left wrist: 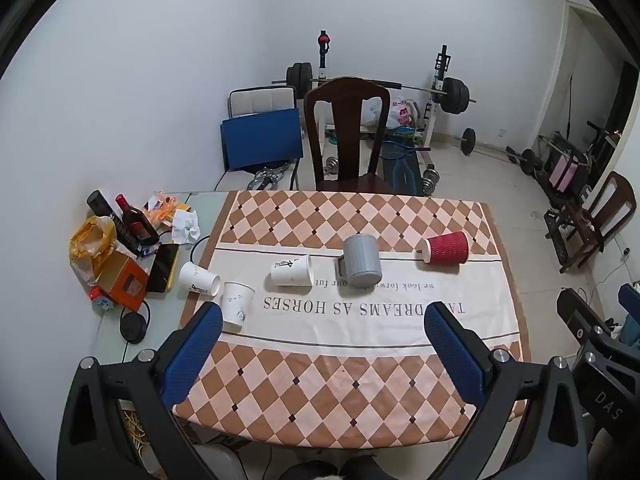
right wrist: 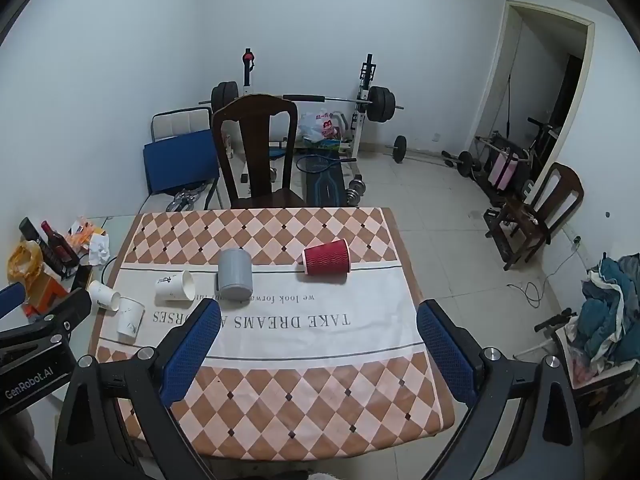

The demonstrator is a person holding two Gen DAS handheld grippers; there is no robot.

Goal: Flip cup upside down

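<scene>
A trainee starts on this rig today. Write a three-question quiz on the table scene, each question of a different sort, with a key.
1. True or false: the red cup stands upright on the checked cloth.
2. How many cups in all are on the table? A. three B. five C. seven
3. Fill in: the left tool and the right tool are both ____ and hold nothing.

Key: 1. False, it lies on its side. 2. B. 3. open.
</scene>
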